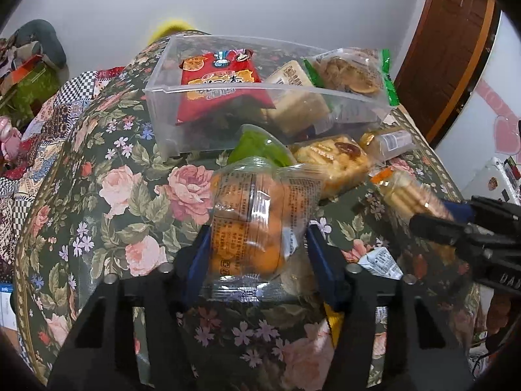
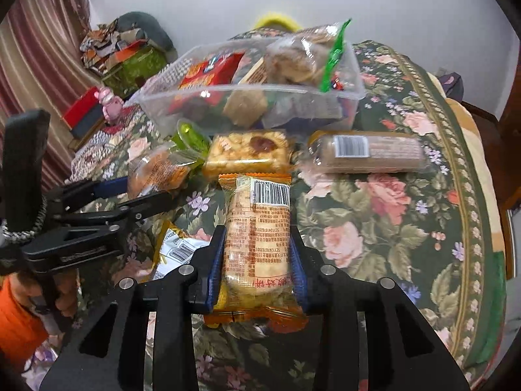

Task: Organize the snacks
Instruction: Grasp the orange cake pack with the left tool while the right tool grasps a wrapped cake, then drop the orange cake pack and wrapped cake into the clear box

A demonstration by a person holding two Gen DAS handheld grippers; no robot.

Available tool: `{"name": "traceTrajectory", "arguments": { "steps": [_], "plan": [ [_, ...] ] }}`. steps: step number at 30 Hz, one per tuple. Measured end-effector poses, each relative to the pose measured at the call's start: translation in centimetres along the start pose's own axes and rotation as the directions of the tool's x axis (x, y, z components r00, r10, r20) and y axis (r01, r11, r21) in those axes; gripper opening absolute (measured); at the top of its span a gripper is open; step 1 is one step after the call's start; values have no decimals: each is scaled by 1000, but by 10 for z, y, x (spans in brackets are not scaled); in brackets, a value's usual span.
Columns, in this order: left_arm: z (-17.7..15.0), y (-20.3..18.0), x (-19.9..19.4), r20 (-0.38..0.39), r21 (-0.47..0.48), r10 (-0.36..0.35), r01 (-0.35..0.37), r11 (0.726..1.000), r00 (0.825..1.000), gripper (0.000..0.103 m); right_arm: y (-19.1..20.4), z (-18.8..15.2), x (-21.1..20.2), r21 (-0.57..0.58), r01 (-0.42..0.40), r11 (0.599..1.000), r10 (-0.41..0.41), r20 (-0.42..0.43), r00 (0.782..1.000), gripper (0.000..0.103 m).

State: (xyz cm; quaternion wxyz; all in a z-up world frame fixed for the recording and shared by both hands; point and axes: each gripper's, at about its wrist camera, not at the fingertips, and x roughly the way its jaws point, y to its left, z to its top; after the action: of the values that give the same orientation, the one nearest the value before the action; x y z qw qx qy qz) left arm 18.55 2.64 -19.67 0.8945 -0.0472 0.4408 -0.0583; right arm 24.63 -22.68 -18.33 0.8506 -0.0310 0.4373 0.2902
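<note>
My left gripper is shut on a clear packet of orange cakes with a green end, held above the floral table. It also shows in the right wrist view. My right gripper is shut on an orange-edged biscuit packet, which shows in the left wrist view. A clear plastic bin stands beyond, holding a red snack bag, a cream bar and a green-edged cookie pack.
On the floral tablecloth lie a nut brittle bar, a brown wafer pack and a small white and yellow packet. Clutter and a sofa sit at the left. A wooden door stands at the right.
</note>
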Motion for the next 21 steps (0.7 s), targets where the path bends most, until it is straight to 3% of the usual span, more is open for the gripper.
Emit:
{"name": "traceTrajectory", "arguments": {
  "steps": [11,21],
  "plan": [
    [12,8,-46,84,1,-18,18,1000,996,52,3,29,-13,2,17,1000,-17,89,996,33],
    [61,22,-62,162,-34,-30,36,999,986,52,15,71,-5,-15,29,999,-26,150,988,33]
  ]
}}
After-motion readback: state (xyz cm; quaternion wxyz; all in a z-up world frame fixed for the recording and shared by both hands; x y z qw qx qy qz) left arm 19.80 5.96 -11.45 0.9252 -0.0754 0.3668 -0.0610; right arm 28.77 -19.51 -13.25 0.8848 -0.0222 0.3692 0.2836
